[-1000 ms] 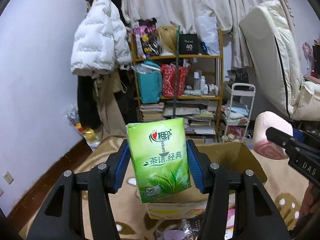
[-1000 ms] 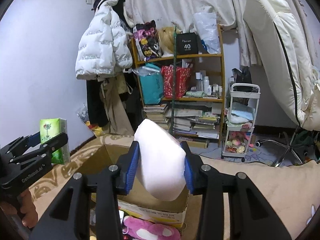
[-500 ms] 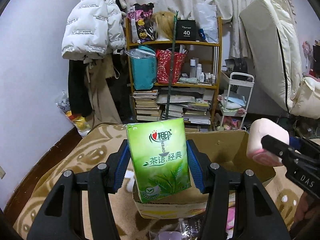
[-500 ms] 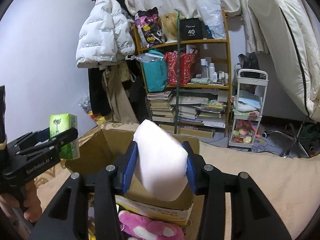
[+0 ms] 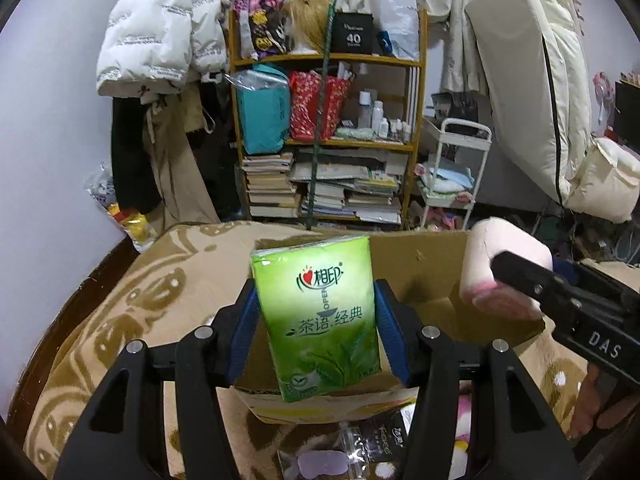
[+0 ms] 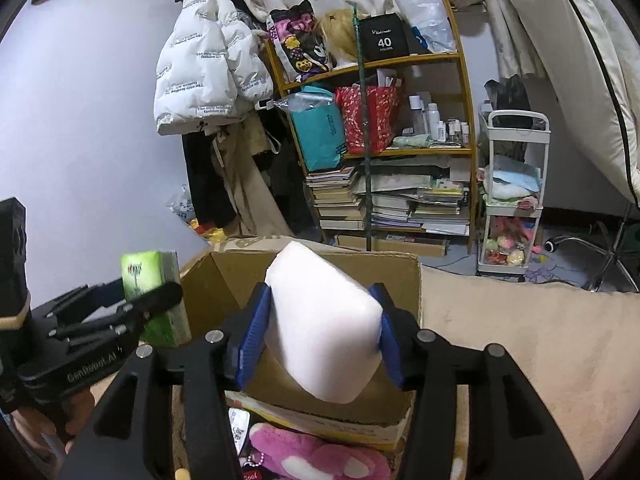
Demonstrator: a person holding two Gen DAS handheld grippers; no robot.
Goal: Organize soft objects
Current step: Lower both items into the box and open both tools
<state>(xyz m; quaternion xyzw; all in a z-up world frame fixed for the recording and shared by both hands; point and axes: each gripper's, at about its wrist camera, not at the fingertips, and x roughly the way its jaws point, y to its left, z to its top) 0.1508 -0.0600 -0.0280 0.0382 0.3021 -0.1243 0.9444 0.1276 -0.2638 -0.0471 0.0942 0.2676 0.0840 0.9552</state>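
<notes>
My left gripper is shut on a green tissue pack, held upright over the near wall of an open cardboard box. My right gripper has a soft white-and-pink foam block between its blue pads above the same box. Its jaws are opening, but both pads still touch the block. In the left wrist view the block and right gripper hang over the box's right side. In the right wrist view the pack and left gripper sit at its left side.
The box rests on a brown patterned blanket. A pink plush and a plastic packet lie in front of the box. Behind stand a crowded bookshelf, a white cart and a hanging white jacket.
Both grippers have come down and tilted toward the box, which now fills more of each view. The right pads stand slightly wider around the foam block.
</notes>
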